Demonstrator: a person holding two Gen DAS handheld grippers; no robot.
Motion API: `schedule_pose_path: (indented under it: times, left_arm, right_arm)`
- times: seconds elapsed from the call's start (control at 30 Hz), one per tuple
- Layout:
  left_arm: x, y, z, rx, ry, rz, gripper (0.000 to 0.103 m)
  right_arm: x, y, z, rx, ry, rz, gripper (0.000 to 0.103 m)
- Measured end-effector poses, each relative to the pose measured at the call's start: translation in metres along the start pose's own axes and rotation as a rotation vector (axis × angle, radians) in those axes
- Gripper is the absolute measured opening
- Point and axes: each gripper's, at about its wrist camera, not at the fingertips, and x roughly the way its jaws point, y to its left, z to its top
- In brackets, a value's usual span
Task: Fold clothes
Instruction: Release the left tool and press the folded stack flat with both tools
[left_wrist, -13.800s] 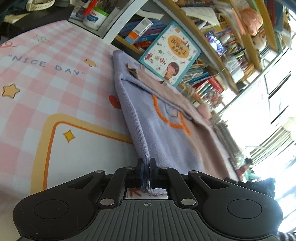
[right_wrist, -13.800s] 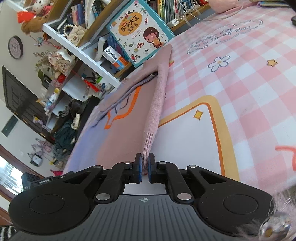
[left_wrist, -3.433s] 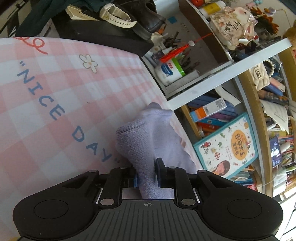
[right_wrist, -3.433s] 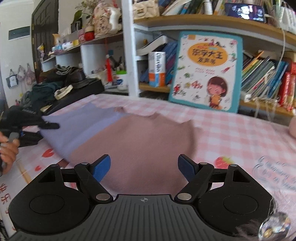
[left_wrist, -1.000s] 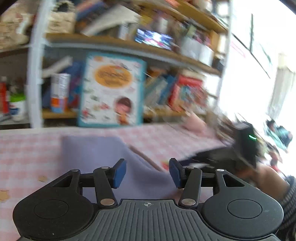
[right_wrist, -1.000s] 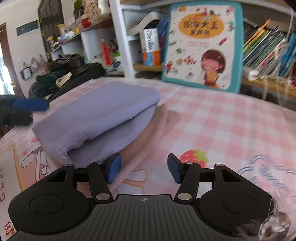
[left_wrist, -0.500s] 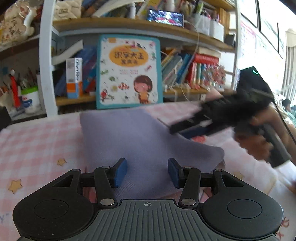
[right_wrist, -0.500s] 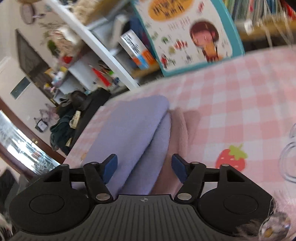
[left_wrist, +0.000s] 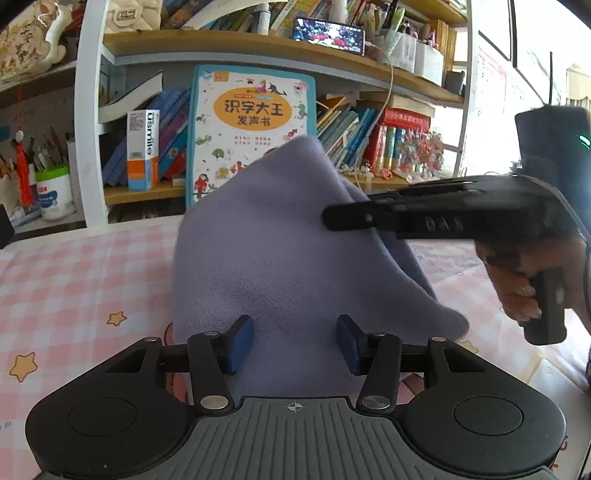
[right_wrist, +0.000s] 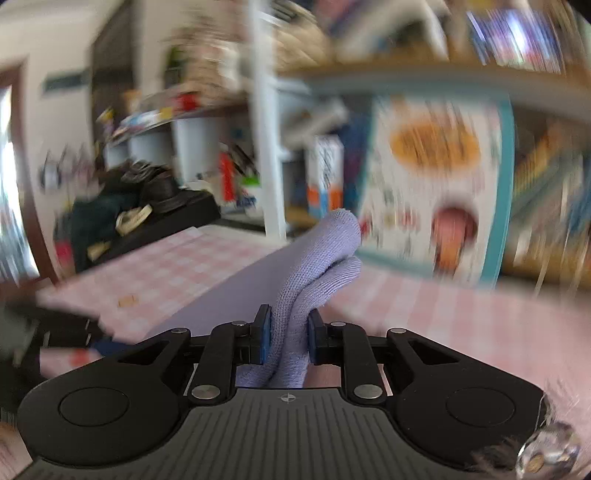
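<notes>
While the left gripper (left_wrist: 294, 343) sits with jaws spread and nothing between them, the right gripper (right_wrist: 289, 339) is clamped on a bunched fold of the lavender knit garment (left_wrist: 280, 258).

Change vs half a second ago: then both grippers were open and the garment lay flat as a folded stack on the pink checked tablecloth (left_wrist: 74, 269). Now the right gripper (left_wrist: 369, 218) has pinched the garment's far right side and pulled it up into a peak; that peak rises in front of the children's picture book (left_wrist: 251, 122) standing against the shelf. The right wrist view is motion-blurred, so that hand is likely mid-swing.

Garment position: between both grippers and the picture book, near edge down on the tablecloth just ahead of the left fingertips (left_wrist: 240, 343), far side lifted off it.

Read: another fold is starting, probably carrying the lifted side over toward the left or near edge. The left gripper holds nothing, so the lower layers are unpinned and may drag or unroll. Can't tell whether the pink layer below is caught in the pinch.
</notes>
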Motion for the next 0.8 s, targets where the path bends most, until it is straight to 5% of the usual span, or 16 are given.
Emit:
schedule_pose_path:
  times: [0.13, 0.27, 0.5, 0.6, 0.7, 0.8]
  left_arm:
    - [0.0, -0.001, 0.006, -0.006, -0.012, -0.028, 0.05]
    - [-0.012, 0.007, 0.014, -0.019, -0.056, -0.015, 0.049]
    - [-0.006, 0.032, 0.017, -0.094, -0.051, -0.038, 0.038]
    - [0.003, 0.03, 0.015, -0.073, -0.043, -0.027, 0.038]
    - [0.007, 0.026, 0.017, -0.055, -0.023, -0.018, 0.038]
    - [0.011, 0.025, 0.014, -0.045, -0.009, -0.023, 0.038]
  right_arm:
    - [0.033, -0.04, -0.021, 0.197, 0.165, -0.001, 0.026]
    - [0.031, -0.077, -0.029, 0.462, 0.169, 0.099, 0.033]
    - [0.009, -0.073, -0.04, 0.633, 0.218, 0.201, 0.036]
    - [0.001, -0.062, -0.035, 0.574, 0.194, 0.161, 0.013]
    - [-0.02, -0.035, -0.02, 0.373, 0.107, 0.072, 0.011]
    - [-0.02, -0.031, -0.026, 0.374, 0.108, 0.04, 0.01]
